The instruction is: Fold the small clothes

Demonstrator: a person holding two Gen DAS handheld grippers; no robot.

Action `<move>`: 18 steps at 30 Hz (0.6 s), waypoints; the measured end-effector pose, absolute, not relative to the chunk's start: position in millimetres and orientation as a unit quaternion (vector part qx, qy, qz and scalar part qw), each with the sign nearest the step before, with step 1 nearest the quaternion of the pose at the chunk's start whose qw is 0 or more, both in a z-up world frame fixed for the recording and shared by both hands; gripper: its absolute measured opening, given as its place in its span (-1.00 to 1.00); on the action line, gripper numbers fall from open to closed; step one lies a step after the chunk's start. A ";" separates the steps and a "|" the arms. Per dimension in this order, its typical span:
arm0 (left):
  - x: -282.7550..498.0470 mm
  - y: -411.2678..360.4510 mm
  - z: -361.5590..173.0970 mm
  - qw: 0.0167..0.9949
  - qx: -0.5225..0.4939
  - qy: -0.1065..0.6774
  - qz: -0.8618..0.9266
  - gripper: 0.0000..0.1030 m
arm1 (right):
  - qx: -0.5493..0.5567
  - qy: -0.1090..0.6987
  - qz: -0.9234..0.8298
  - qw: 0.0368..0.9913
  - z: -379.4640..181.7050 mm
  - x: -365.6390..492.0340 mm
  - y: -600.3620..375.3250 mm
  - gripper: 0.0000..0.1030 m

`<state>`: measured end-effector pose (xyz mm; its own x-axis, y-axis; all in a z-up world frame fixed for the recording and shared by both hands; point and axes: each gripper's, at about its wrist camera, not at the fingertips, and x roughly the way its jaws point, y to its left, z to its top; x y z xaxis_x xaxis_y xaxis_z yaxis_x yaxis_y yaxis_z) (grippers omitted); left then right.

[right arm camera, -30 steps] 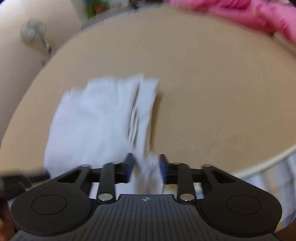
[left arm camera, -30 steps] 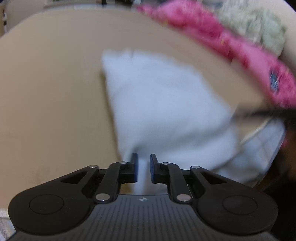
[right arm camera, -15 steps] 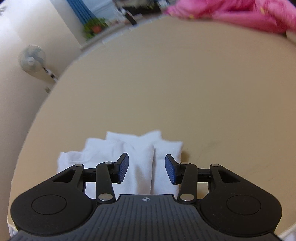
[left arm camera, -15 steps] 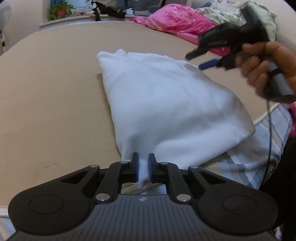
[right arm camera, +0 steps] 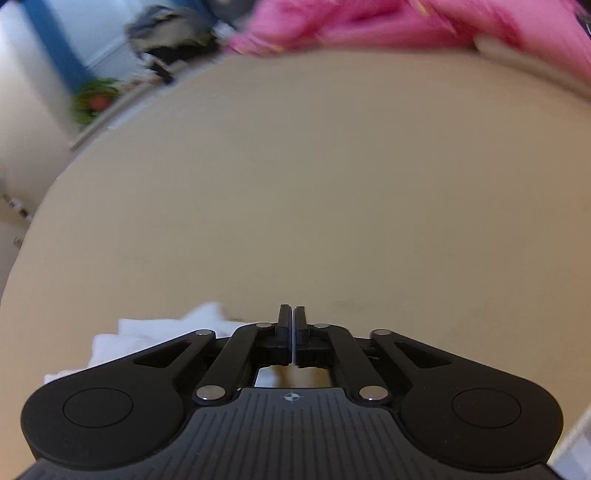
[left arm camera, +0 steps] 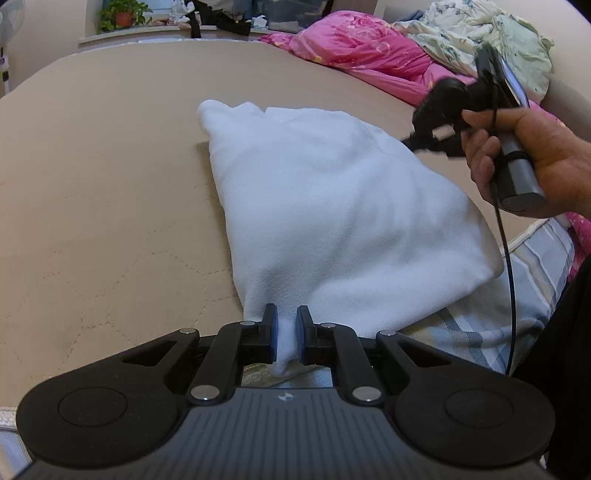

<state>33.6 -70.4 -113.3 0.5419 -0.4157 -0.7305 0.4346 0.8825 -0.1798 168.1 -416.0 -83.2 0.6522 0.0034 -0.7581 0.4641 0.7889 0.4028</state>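
Note:
A white garment (left arm camera: 343,206), folded over, lies on the beige bed surface (left arm camera: 110,166). My left gripper (left arm camera: 285,336) is shut on the garment's near corner at the bed's front edge. My right gripper (right arm camera: 292,334) is shut and empty; only a bit of the white garment (right arm camera: 147,332) shows at its lower left. In the left wrist view the right gripper (left arm camera: 421,138) is held by a hand above the garment's right side, blurred.
A pink quilt (left arm camera: 369,55) and a pale floral blanket (left arm camera: 480,33) lie heaped at the far right of the bed. A striped blue-white sheet (left arm camera: 517,295) hangs at the bed's near right edge. A potted plant (left arm camera: 122,14) stands on the far sill.
My right gripper let go of the garment, lifted off it and closed its jaws. My left gripper stays shut on the near corner; the garment now lies settled.

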 end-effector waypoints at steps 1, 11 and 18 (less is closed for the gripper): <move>34.1 -68.9 -113.1 0.877 0.007 0.414 -0.244 -0.76 | 0.321 0.396 -0.131 0.850 -84.7 164.6 -421.8 -0.92; 35.2 -64.7 -95.5 0.879 -0.027 0.402 -0.254 -0.18 | 0.147 0.396 0.060 0.904 -56.1 108.4 -358.1 0.30; 52.8 -56.5 -77.9 0.897 -0.057 0.379 -0.220 0.09 | 0.216 0.454 0.035 0.864 -106.2 108.8 -379.2 0.55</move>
